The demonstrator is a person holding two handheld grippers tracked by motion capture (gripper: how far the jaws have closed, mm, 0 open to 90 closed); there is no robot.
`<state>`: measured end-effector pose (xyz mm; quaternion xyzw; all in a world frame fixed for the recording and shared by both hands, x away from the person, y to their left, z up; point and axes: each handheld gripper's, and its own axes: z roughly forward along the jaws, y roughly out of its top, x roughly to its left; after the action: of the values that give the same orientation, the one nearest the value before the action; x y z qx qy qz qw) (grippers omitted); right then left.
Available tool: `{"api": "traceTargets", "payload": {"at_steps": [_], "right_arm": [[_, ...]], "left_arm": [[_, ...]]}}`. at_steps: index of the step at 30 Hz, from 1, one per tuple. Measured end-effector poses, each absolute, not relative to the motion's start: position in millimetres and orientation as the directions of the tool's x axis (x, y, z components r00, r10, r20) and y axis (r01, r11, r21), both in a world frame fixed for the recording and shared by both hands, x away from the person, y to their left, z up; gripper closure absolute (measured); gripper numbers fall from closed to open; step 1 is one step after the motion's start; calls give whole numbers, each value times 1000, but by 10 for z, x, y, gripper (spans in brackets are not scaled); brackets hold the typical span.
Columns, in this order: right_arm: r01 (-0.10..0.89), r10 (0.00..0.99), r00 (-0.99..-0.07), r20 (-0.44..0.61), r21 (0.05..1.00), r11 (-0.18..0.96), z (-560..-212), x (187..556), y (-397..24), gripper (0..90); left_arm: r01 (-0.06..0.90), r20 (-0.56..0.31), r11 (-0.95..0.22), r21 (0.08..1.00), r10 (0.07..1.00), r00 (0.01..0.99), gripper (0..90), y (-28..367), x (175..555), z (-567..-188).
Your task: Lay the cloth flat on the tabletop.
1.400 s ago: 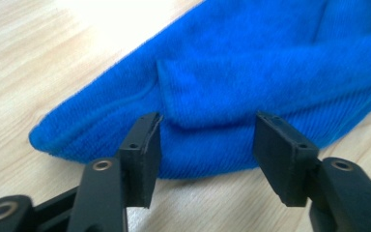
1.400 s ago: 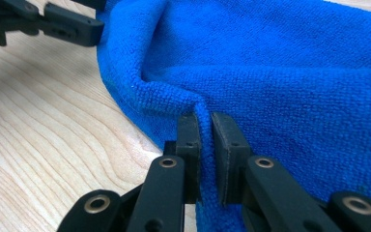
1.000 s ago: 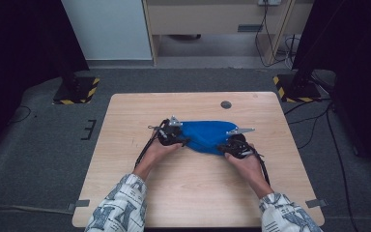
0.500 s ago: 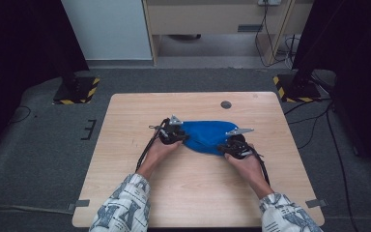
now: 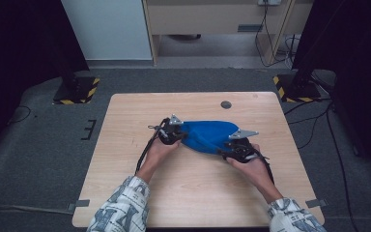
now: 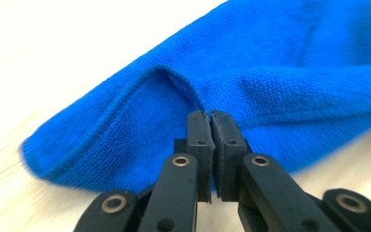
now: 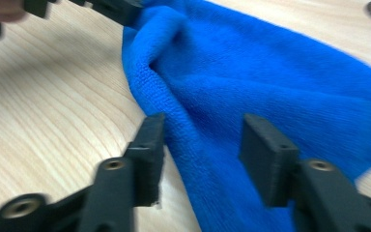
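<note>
A blue cloth (image 5: 207,135) lies bunched in the middle of the wooden table (image 5: 198,193). My left gripper (image 5: 175,137) is at the cloth's left end. In the left gripper view its jaws have just closed and stand shut (image 6: 211,118), pinching a raised fold of the cloth's hem (image 6: 270,63). My right gripper (image 5: 228,151) is at the cloth's right front edge. Its jaws have just been opening and stand open (image 7: 200,135), with the cloth (image 7: 270,82) lying loose between the pads. The left gripper (image 7: 121,9) also appears at the top of the right gripper view, on the cloth's far corner.
A small dark round disc (image 5: 226,104) is set in the table behind the cloth. Bare wood lies in front of and to both sides of the cloth. Beyond the table edges are grey floor, black stands and cables.
In the high view both hands stay at the cloth's two ends; the cloth's left end looks slightly raised.
</note>
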<state>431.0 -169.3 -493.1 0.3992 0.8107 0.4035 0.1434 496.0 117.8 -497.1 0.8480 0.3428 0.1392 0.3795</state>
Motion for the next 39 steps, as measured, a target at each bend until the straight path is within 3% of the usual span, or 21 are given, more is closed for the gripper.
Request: {"api": "traceTargets", "payload": {"at_steps": [5, 12, 26, 29, 30, 31, 32, 39], "right_arm": [[517, 783, -618, 62, 783, 346, -4881, 4161, -1910, 419], [578, 848, -528, 38, 748, 327, -4973, 4063, -2191, 528], [635, 862, -499, 85, 714, 297, -5258, 4288, -2156, 542], [638, 865, -499, 47, 697, 329, -5272, 4272, -2078, 653], [638, 865, -499, 47, 697, 329, -5272, 4272, -2078, 653], [641, 864, -501, 52, 693, 330, -5265, 4264, -2072, 707], [639, 856, -514, 50, 688, 344, -5259, 4240, -2062, 830], [642, 853, -517, 73, 692, 330, -5156, 4093, -2149, 888]], "left_arm": [[476, 1, -511, 716, 682, 732, 873, 1284, 4765, -4936], [496, -30, -480, 723, 697, 717, 873, 1444, 4536, -4976], [520, -49, -487, 702, 695, 717, 870, 1624, 4241, -5103], [521, -54, -482, 704, 696, 716, 869, 1633, 4201, -5118], [524, -57, -480, 704, 697, 714, 869, 1638, 4196, -5121], [529, -63, -475, 704, 700, 712, 869, 1643, 4191, -5124], [535, -72, -469, 703, 701, 709, 868, 1647, 4182, -5126], [536, -99, -471, 701, 680, 727, 869, 1625, 3966, -5065]]}}
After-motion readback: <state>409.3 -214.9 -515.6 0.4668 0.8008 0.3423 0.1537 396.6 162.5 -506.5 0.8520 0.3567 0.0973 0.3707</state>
